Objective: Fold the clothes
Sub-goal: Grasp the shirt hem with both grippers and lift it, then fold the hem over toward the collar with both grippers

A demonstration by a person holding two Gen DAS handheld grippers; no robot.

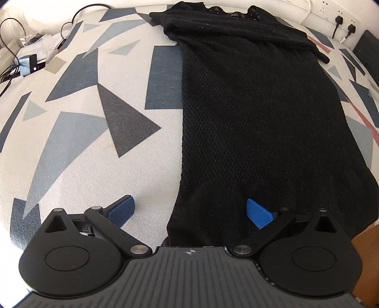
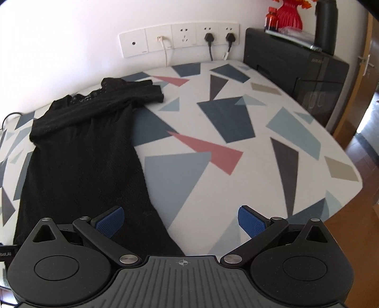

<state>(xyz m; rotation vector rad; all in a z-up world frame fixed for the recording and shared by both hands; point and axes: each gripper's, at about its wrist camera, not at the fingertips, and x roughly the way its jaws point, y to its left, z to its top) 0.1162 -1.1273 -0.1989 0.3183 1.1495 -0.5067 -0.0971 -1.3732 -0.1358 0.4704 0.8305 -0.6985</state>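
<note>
A black mesh garment (image 1: 255,113) lies flat as a long narrow strip on the patterned table cover, its sleeves folded across the far end. My left gripper (image 1: 190,212) is open over the garment's near left edge: the right pad (image 1: 259,213) is above the cloth, the left pad (image 1: 122,210) above the bare cover. In the right wrist view the garment (image 2: 80,156) lies at the left. My right gripper (image 2: 181,221) is open over its near right edge, with the left pad (image 2: 110,221) above the cloth. Neither holds anything.
The table cover (image 2: 213,132) has grey, blue and pink triangles. A wall socket strip (image 2: 180,39) with plugs is behind it. A black cabinet (image 2: 296,68) stands at the far right with a red vase (image 2: 290,14). Cables and clutter (image 1: 26,59) lie at the far left.
</note>
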